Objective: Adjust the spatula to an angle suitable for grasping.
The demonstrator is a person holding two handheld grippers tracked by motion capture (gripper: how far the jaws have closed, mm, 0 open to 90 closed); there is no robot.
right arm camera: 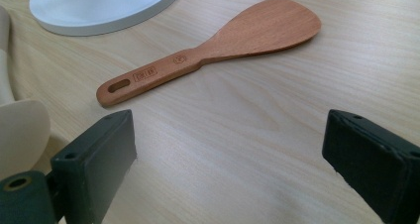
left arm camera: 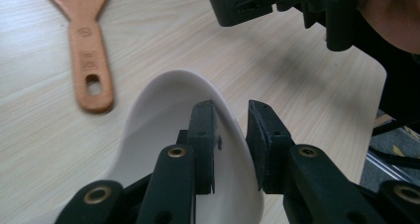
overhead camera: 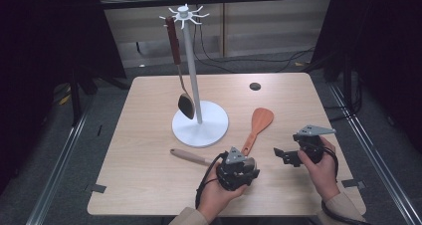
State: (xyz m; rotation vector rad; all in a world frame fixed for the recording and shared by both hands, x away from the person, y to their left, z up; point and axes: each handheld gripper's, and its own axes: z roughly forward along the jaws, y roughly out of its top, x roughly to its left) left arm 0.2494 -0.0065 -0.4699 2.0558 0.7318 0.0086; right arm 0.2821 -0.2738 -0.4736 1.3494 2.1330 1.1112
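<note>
Two hands come in over the near edge of the table [overhead camera: 149,185] in the high view; the left hand [overhead camera: 215,190] is curled around the left gripper [overhead camera: 244,169] near the middle of that edge, its wrist bent so the gripper points toward the right side; the right hand [overhead camera: 323,170] holds the right gripper [overhead camera: 279,154] near the right edge, pointing left toward the other; a pale spoon [overhead camera: 191,157] lies with its handle stretching left from the left gripper; a wooden spatula [overhead camera: 258,127] lies between the grippers and the white stand [overhead camera: 200,123], blade toward the far edge; the stand's round base sits at the table's centre, and a dark ladle [overhead camera: 180,70] hangs from a hook at its top; a small black disc [overhead camera: 255,86] lies near the far edge.

Left gripper view: the jaws stand a little apart, one on each side of the thin rim of the spoon's [left arm camera: 163,130] pale bowl; whether they pinch it I cannot tell; the spatula's [left arm camera: 86,45] handle end lies at upper left, and the right gripper [left arm camera: 247,3] shows at the top.

Right gripper view: the jaws stand wide apart with nothing between them, low over bare table; the spatula [right arm camera: 218,48] lies just beyond them, handle toward the left; the stand's [right arm camera: 99,8] base is at upper left, the spoon's [right arm camera: 20,135] bowl at the left edge.
</note>
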